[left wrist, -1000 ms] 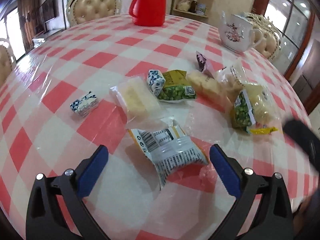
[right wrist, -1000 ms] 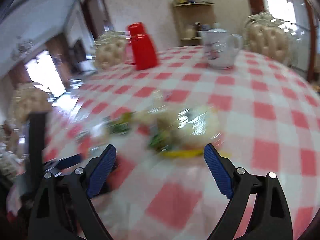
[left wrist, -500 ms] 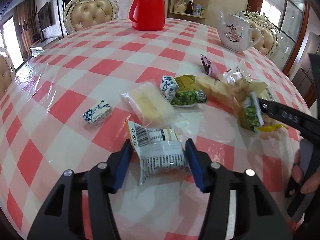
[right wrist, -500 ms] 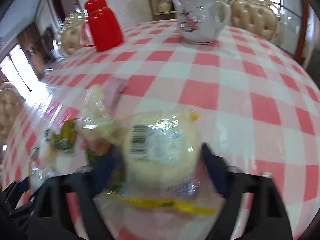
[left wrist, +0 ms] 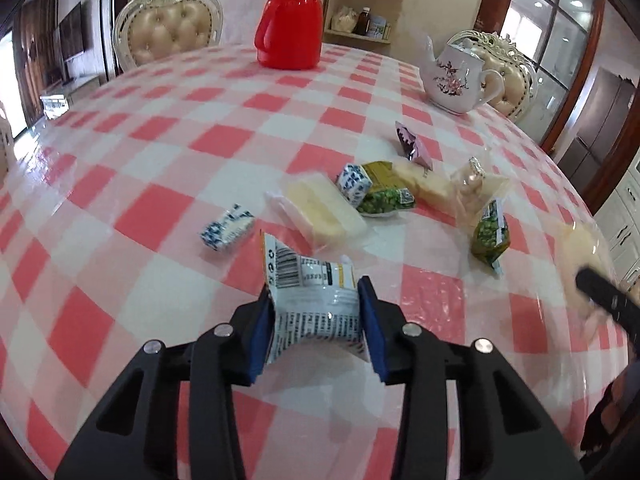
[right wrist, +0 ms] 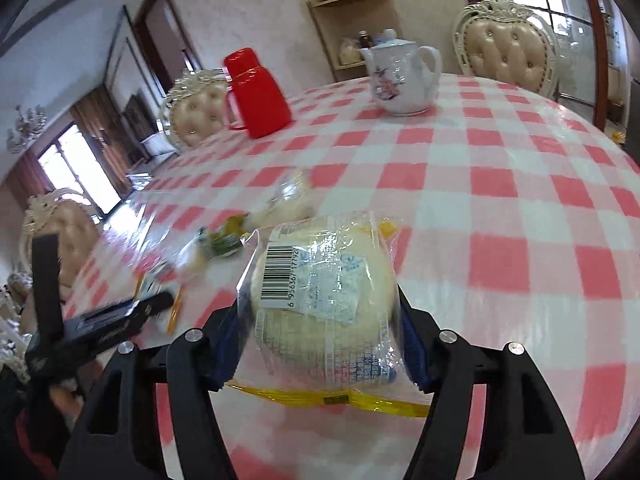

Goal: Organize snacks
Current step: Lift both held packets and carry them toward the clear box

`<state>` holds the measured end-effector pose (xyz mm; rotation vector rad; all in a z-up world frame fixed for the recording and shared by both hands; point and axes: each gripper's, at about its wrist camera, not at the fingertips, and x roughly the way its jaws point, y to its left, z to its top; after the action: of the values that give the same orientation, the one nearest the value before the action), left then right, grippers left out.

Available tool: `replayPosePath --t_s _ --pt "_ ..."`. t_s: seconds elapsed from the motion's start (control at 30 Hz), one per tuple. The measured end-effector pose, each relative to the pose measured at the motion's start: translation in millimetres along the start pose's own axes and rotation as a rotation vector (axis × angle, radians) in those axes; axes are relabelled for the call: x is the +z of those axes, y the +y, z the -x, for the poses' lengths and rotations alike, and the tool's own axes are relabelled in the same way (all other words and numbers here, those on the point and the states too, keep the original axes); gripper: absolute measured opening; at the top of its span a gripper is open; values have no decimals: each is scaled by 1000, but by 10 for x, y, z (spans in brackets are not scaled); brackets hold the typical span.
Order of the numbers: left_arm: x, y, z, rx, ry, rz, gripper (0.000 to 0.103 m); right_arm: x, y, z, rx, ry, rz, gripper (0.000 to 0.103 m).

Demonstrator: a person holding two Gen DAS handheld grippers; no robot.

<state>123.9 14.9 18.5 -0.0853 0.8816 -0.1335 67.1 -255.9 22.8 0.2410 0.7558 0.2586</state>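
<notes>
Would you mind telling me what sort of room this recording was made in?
Most likely a home dining room: a round table under a red-checked tablecloth, ornate tufted chairs around it, and a floral teapot beside a red thermos jug.

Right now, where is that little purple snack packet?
In the left wrist view, the purple packet lies on the checked tablecloth, right of centre at the far edge of the snack cluster, between the white teapot and a pale wrapped cake.
</notes>
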Motion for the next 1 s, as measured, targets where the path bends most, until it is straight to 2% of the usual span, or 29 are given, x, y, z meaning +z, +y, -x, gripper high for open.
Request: replayPosePath --t_s 0.2,0.5,0.87,1.0 --pt "0 -27 148 -2 -31 -28 41 -97 160 -64 44 50 46 64" --pt "-107 -160 209 -16 -45 -56 41 -153 64 -143 18 59 5 64" --pt "-501 -84 450 -65 -52 -9 41 -491 338 133 37 37 9 64" --pt "-594 -21 543 -43 -70 13 41 -630 399 217 55 38 -19 64"
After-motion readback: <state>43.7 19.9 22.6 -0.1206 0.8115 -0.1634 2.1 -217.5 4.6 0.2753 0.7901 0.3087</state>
